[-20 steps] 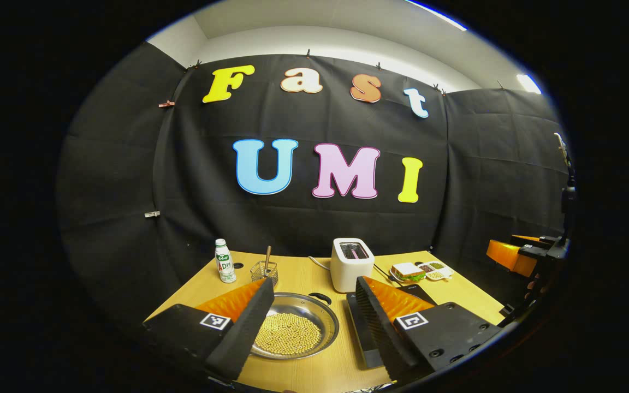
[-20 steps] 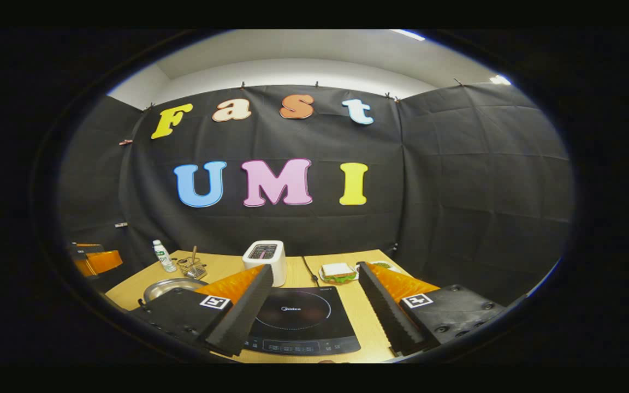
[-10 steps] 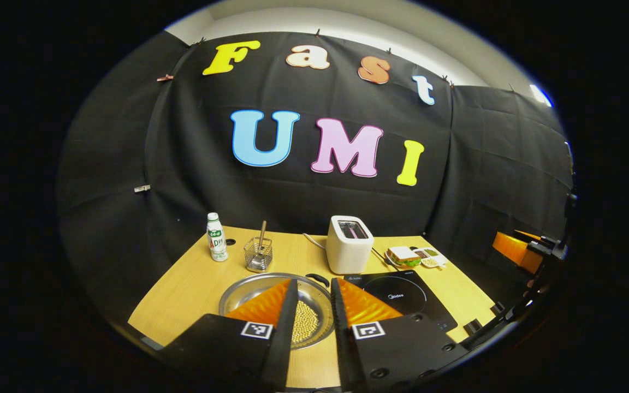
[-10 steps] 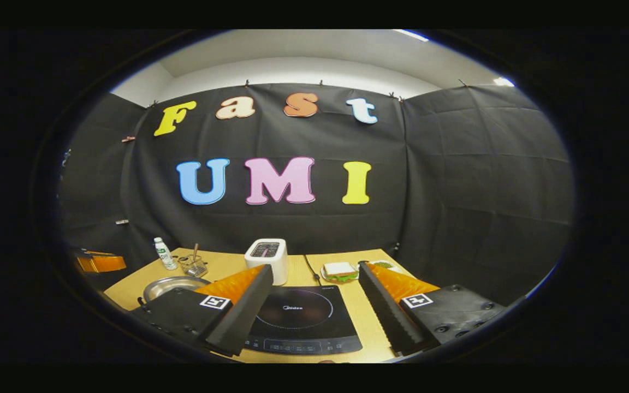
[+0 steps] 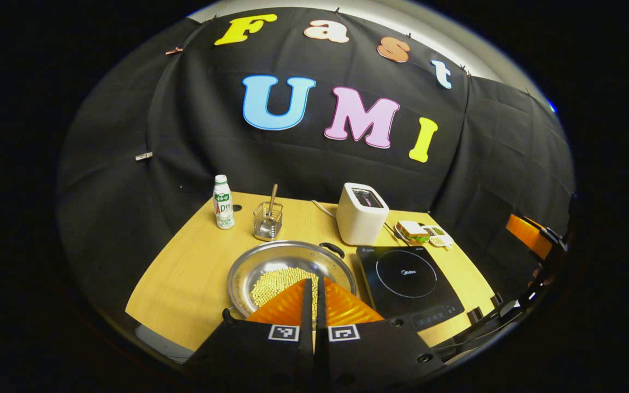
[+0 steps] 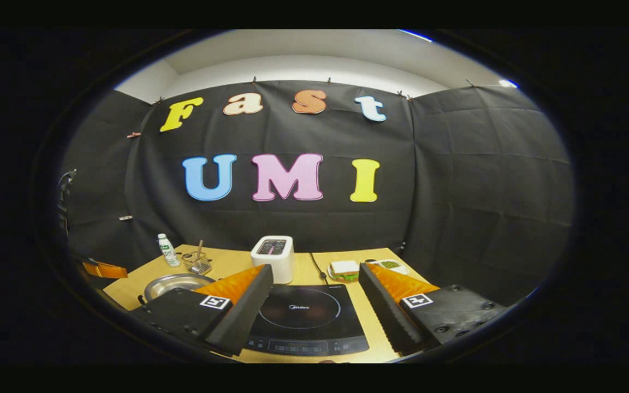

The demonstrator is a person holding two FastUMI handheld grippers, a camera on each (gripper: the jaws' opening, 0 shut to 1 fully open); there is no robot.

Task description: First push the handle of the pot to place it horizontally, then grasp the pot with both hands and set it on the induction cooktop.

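Steel gleams on the wooden table (image 5: 183, 284) where the pot (image 5: 291, 261), a wide shallow one, sits with a heap of pale beans (image 5: 279, 281) in its bottom; one dark handle (image 5: 332, 249) shows at its far rim, toward the toaster (image 5: 361, 213), and another dark handle peeks out at its near left edge. Just to its right, apart from it, lies the black induction cooktop (image 5: 410, 278), its glass bare. The left gripper (image 5: 314, 284) hovers over the pot's near rim with its two fingers drawn together, barely a slit between them and nothing caught in it. The right gripper (image 6: 314, 289) hangs above the cooktop's near edge, fingers spread wide and holding nothing, and in the right gripper view the cooktop shows between them, with the pot off to the left. Farther back stand a small white bottle (image 5: 223, 201) and a wire basket (image 5: 267, 220) with a utensil sticking up in it, and beyond the cooktop a sandwich (image 5: 413, 231) rests on a plate beside a small tray of food (image 5: 439, 236)
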